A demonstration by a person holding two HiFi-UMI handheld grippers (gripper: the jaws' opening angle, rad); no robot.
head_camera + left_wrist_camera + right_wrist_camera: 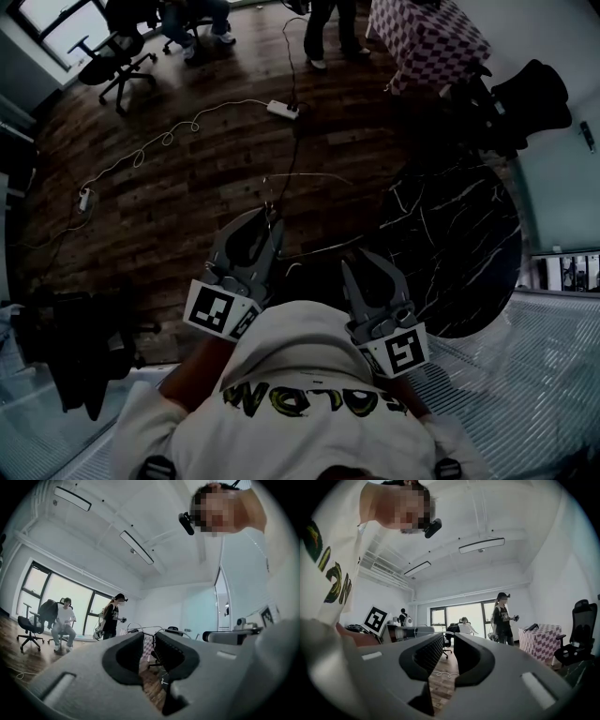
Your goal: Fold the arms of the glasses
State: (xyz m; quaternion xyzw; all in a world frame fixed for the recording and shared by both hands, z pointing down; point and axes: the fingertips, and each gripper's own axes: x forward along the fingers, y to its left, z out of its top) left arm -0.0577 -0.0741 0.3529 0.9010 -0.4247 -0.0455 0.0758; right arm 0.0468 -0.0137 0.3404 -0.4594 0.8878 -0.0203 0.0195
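Thin wire-framed glasses hang in the air above the wooden floor, with their arms spread. My left gripper is shut on them at its tips, held out in front of my chest. In the left gripper view the wire frame pokes out just beyond the gripper, whose jaws stand close together. My right gripper is raised beside it to the right, apart from the glasses. In its own view the right gripper has its jaws nearly together with nothing between them.
A round black marble table stands ahead on the right. A power strip with its cable lies on the wood floor. A checkered-cloth table, an office chair and standing people are farther off.
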